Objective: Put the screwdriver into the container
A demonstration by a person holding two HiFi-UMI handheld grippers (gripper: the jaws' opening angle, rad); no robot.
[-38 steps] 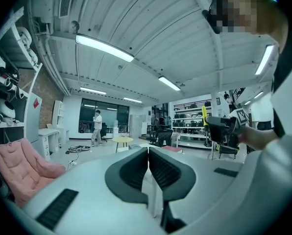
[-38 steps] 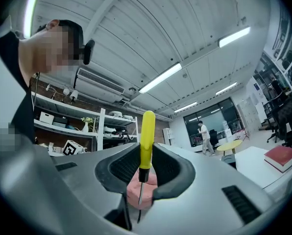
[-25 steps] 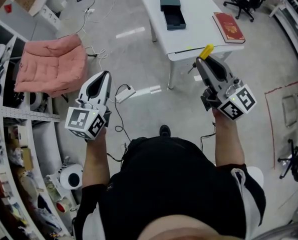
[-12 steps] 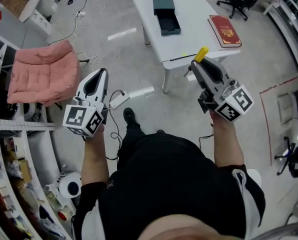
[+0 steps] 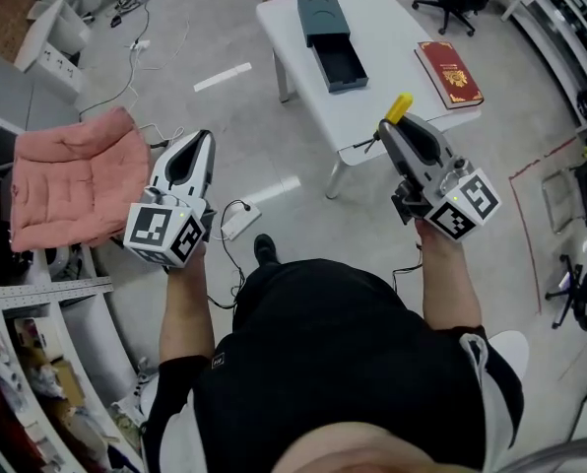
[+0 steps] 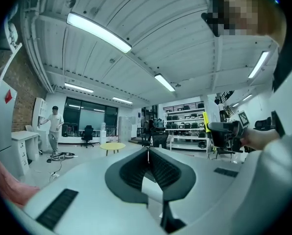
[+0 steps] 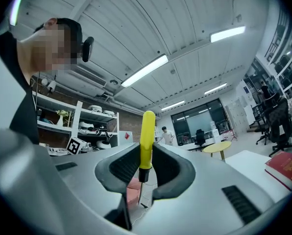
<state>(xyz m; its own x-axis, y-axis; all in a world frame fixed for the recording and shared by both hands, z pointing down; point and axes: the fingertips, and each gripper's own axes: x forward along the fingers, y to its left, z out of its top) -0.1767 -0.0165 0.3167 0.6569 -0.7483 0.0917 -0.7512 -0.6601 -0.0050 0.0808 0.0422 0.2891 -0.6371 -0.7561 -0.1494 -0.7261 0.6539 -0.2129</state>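
Note:
My right gripper (image 5: 395,126) is shut on the yellow-handled screwdriver (image 5: 399,105), whose handle sticks out past the jaws toward the white table (image 5: 392,28). In the right gripper view the screwdriver (image 7: 146,136) stands upright between the closed jaws, with its thin shaft pointing down. On that table sits the dark teal container (image 5: 340,62), an open drawer pulled out of its box (image 5: 322,15). My left gripper (image 5: 193,152) is held over the floor to the left, shut with nothing in it; in its own view the jaws (image 6: 148,153) meet.
A red book (image 5: 448,71) lies on the table's right end. A pink cushion (image 5: 75,187) lies on the floor at left, with cables and a power strip (image 5: 236,219) near it. Shelving lines the left edge, office chairs stand at the top right.
The view has shifted as the person steps; the table now sits slightly nearer and more to the right. Both grippers keep their hold and pose.

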